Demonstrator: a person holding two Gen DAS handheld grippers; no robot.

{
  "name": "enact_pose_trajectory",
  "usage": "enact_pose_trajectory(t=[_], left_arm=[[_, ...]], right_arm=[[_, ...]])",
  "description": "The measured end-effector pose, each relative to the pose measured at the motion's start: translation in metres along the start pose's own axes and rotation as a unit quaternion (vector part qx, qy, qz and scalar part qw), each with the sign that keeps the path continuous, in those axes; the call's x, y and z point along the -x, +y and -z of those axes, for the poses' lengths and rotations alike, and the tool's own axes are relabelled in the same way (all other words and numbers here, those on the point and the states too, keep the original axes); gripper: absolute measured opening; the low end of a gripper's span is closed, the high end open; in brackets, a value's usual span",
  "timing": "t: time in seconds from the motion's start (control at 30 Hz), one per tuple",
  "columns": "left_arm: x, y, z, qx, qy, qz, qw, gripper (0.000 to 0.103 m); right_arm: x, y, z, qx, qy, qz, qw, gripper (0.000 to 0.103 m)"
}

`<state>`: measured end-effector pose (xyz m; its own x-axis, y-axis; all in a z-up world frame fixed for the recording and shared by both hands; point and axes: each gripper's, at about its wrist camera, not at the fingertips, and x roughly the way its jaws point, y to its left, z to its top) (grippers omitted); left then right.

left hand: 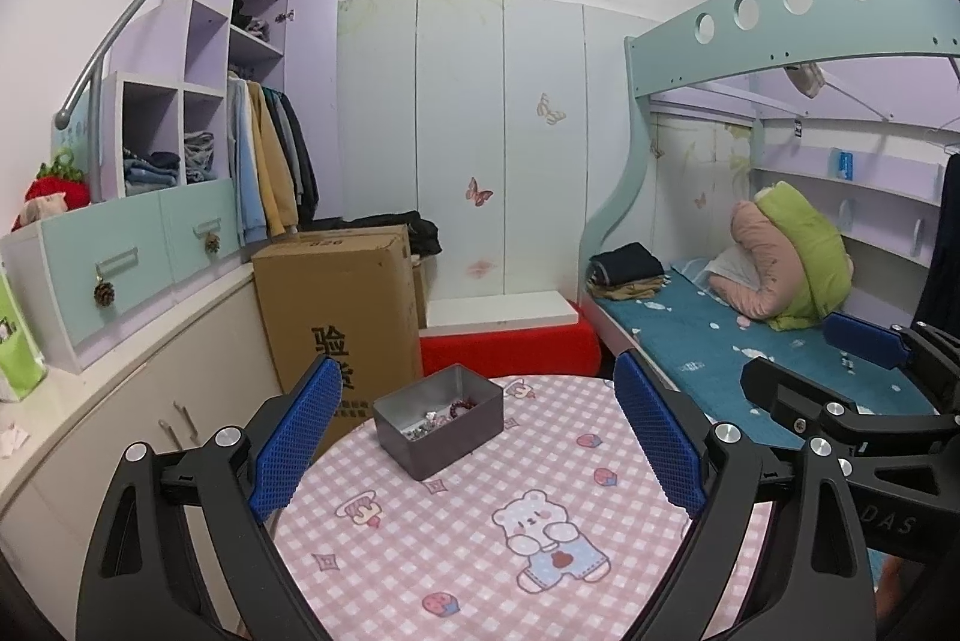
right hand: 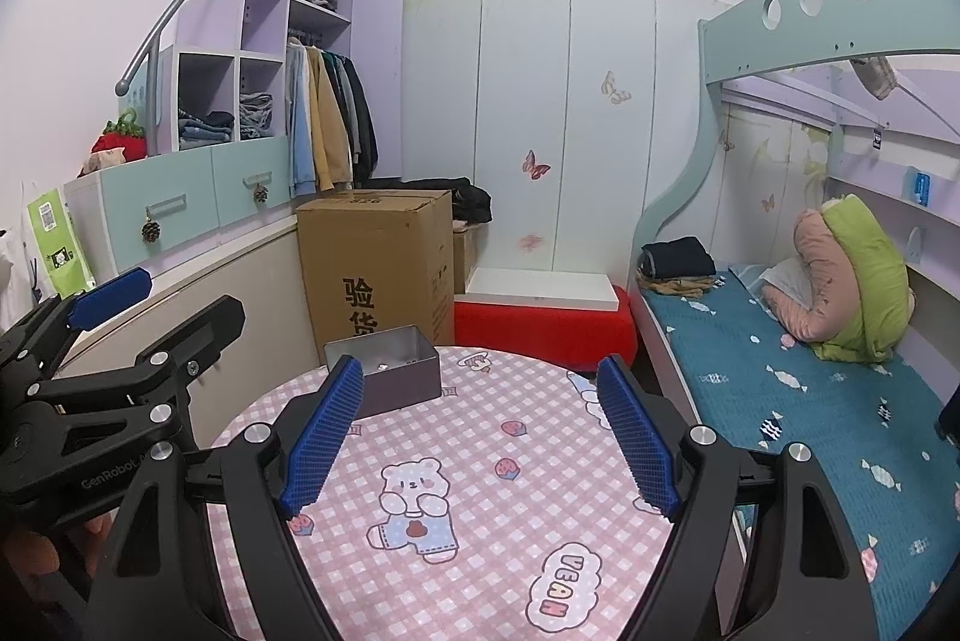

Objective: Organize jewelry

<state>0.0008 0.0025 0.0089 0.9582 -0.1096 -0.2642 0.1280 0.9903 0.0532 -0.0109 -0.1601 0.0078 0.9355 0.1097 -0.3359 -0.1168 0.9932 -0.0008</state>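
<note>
I take the grey tin (left hand: 438, 422) as my landmark: it sits at the far edge of the round tabletop (left hand: 480, 539), open-topped, with the jewelry (left hand: 441, 416) — a tangle of silvery pieces and a dark red beaded strand — lying inside it. No piece shows on the cloth outside the tin. The tin's long axis runs from near-left to far-right in the left wrist view, one corner pointing back at me. My left claw (left hand: 477, 440) hangs short of the tin, spread wide and holding nothing; my right claw (right hand: 480, 437) hangs to the tin's right, equally wide and empty. I judge both are held back and open so the tin is in plain sight — this fits either jewelry gathered in or awaiting sorting.
</note>
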Motion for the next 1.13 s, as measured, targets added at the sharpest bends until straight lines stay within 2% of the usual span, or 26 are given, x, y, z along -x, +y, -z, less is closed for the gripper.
enact_pose_trajectory(t=[0.83,1.13], left_arm=[[-0.0032,-0.0026,0.0006,0.0,0.002,0.004,1.0,0.089],[-0.0093,-0.0042,0.003,-0.009,0.017,0.009,0.9998,0.089]], right_arm=[[-0.0009,-0.0048,0.002,-0.005,0.001,-0.003,1.0,0.078],[-0.0006,-0.0098,0.0034,-0.014,0.001,-0.005,1.0,0.078]])
